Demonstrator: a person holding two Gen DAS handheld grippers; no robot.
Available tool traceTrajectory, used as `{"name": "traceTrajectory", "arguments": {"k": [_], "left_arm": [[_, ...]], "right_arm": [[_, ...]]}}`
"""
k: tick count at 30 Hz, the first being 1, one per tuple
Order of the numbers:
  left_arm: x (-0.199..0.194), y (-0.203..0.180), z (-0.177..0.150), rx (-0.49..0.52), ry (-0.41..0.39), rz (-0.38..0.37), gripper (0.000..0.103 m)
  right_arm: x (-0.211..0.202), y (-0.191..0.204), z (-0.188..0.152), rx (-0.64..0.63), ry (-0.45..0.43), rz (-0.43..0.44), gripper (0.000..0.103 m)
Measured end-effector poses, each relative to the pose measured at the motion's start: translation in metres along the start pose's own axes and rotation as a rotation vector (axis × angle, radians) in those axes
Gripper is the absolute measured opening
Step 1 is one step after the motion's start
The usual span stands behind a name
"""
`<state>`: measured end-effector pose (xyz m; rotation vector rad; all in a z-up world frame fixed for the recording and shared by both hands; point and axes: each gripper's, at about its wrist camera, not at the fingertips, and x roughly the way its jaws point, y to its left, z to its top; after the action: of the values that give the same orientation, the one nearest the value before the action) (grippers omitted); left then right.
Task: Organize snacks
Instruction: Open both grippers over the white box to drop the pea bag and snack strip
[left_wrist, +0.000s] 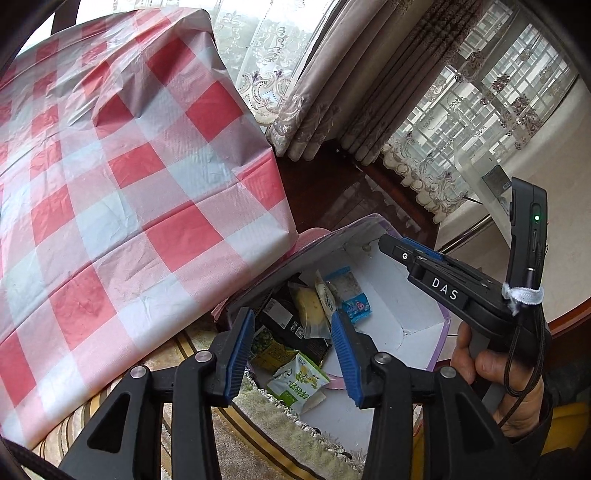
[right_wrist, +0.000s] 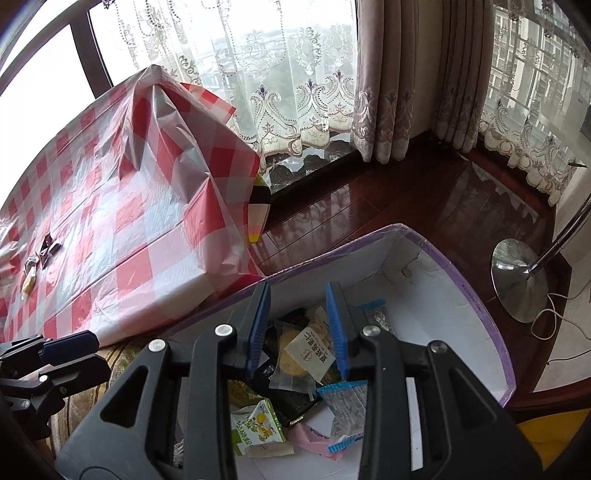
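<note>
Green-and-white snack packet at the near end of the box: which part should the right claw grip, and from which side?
Grip the green-and-white packet by its crimped top edge, coming straight down from above. It lies flat on top of the pile in the box, so its faces offer no hold, while that raised seam does. The right claw is open above the pile, nearer the clear-wrapped yellow cake.

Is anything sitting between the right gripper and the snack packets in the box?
Nothing visible does. The right gripper hangs open over the open-topped box, with the snack packets lying exposed beneath its fingers. The left gripper is off to the side.
</note>
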<state>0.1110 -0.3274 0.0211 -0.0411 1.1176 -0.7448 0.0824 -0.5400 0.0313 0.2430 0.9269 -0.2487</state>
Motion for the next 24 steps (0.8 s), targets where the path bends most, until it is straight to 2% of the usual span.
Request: {"name": "traceTrajectory", "arguments": {"k": [11, 24], "left_arm": [[-0.013, 0.017, 0.003, -0.027, -0.047, 0.024, 0.045], [-0.053, 0.084, 0.014, -0.149, -0.162, 0.09, 0.045]], "right_arm": [[-0.003, 0.031, 0.003, -0.054, 0.004, 0.023, 0.049], [-0.007, 0.097, 0.011, -0.166, 0.001, 0.073, 0.056]]}}
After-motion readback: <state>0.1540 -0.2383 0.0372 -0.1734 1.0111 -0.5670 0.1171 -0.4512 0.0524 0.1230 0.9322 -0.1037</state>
